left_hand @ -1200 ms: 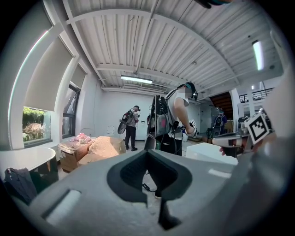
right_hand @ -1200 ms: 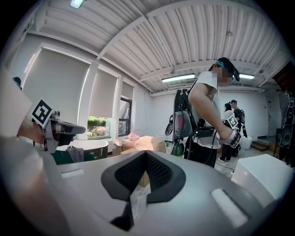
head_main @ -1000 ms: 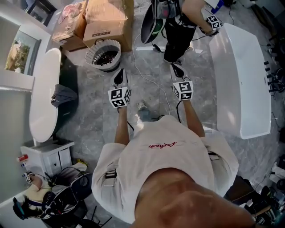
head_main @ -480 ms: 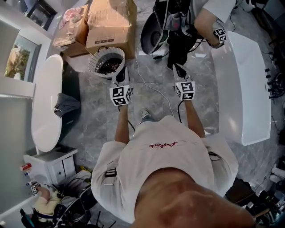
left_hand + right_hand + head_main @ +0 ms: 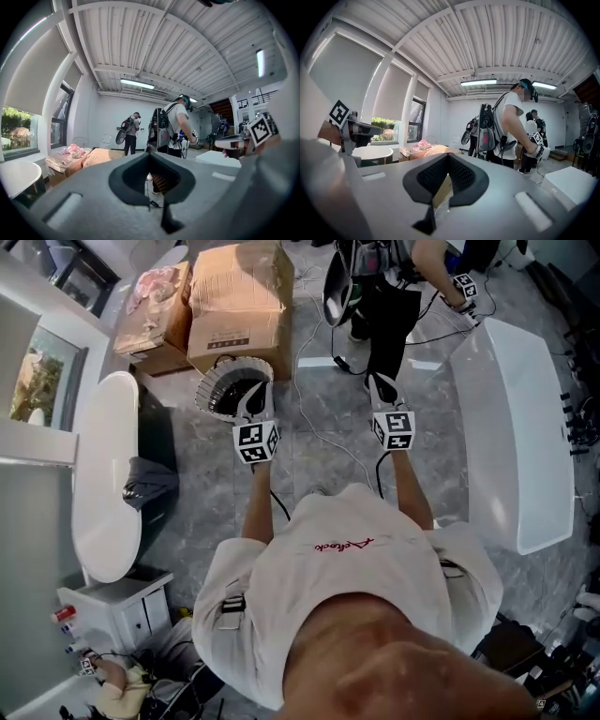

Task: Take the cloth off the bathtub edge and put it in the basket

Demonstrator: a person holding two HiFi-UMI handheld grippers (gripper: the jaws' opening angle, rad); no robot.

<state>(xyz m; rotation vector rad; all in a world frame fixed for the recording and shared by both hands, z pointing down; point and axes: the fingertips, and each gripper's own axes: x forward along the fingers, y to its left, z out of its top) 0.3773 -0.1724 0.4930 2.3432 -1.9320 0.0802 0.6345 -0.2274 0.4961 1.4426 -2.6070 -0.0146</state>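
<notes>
Left hand-held gripper (image 5: 251, 401), right hand-held gripper (image 5: 379, 388): jaws fully closed, nothing gripped, likely because no grasp is due yet. Bathtub (image 5: 98, 456) at 9 o'clock. Basket (image 5: 211, 381) at 11 o'clock, beside left jaws. Cloth (image 5: 150, 482) draped over tub edge, 8 o'clock.

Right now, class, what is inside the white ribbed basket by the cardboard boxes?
The basket shows only a dark interior, with no cloth visible. The left gripper covers its near side, so that part is unseen. The grey cloth lies on the bathtub edge.
</notes>
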